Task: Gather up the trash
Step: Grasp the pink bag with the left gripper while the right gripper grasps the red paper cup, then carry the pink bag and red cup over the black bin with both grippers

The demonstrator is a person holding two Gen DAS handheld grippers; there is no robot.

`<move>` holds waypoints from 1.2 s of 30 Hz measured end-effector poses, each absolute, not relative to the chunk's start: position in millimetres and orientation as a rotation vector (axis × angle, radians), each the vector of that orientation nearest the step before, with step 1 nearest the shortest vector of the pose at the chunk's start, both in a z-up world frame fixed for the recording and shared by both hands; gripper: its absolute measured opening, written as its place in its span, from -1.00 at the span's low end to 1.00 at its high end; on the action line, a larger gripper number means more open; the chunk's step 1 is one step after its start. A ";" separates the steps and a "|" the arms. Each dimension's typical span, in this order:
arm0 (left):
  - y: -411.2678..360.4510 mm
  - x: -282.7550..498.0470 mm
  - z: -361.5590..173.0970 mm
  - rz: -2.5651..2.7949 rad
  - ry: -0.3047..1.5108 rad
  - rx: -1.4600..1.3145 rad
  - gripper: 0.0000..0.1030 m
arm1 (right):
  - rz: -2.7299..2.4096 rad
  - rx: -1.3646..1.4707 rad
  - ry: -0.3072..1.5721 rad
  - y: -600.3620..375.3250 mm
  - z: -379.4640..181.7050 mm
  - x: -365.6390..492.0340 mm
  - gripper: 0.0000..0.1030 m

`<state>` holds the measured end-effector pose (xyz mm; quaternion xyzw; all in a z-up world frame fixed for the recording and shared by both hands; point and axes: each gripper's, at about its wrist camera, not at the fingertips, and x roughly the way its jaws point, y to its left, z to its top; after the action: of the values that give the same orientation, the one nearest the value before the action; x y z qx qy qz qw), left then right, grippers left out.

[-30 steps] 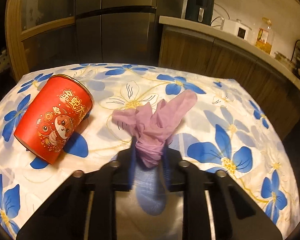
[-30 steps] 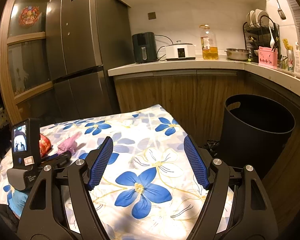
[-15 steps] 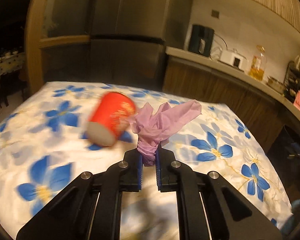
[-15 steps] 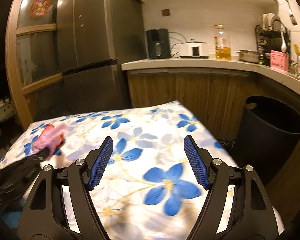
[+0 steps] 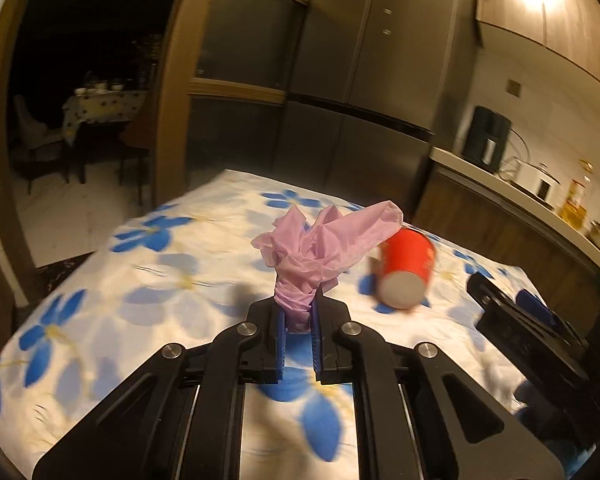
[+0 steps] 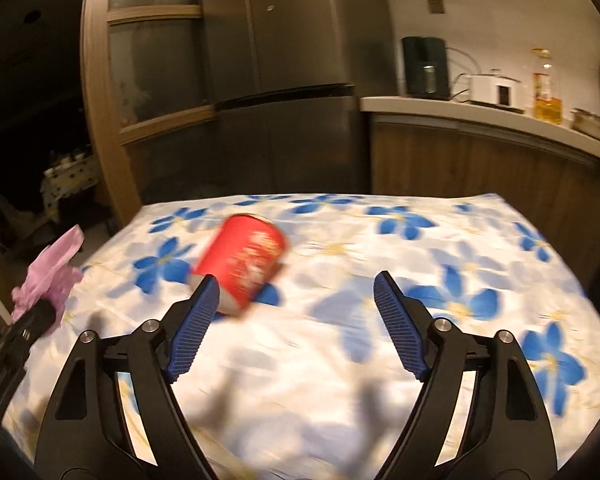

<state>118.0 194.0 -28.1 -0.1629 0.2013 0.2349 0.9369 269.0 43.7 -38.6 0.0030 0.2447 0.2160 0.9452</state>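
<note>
Pink crumpled plastic bag (image 5: 320,256): we pinch its lower end between the blue pads of our left gripper (image 5: 298,330), the rest fanning up above the tablecloth (image 5: 172,280). Red paper cup (image 6: 242,262): on its side on the cloth, just ahead of our right gripper (image 6: 296,292), near its left fingertip, not between the jaws, which are spreading with nothing in them. White cloth printed with blue flowers. Steel refrigerator (image 6: 284,92) and wooden counter (image 6: 480,152) behind. Both grippers angle downward.
</note>
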 end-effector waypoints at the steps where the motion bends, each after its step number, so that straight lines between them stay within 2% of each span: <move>1: 196.9 115.1 -28.2 0.488 0.411 -0.336 -0.80 | 0.441 0.002 0.501 52.4 -38.7 271.0 0.57; 15: 217.4 106.5 -30.4 0.465 0.415 -0.354 -0.80 | 0.384 0.048 0.674 112.1 -60.8 324.0 0.60; 16: 217.5 107.0 -31.2 0.462 0.418 -0.354 -0.80 | 0.377 0.044 0.685 113.5 -62.7 326.0 0.59; 20: 220.2 111.8 -33.3 0.465 0.433 -0.355 -0.80 | 0.375 0.052 0.712 111.9 -67.2 331.4 0.23; 36: 195.8 119.1 -28.1 0.452 0.460 -0.317 -0.80 | 0.391 0.062 0.620 58.6 -47.4 294.7 0.16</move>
<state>119.1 195.8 -28.1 -0.1550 0.2249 0.2211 0.9362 294.7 58.6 -47.4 0.0301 0.3029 0.1911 0.9332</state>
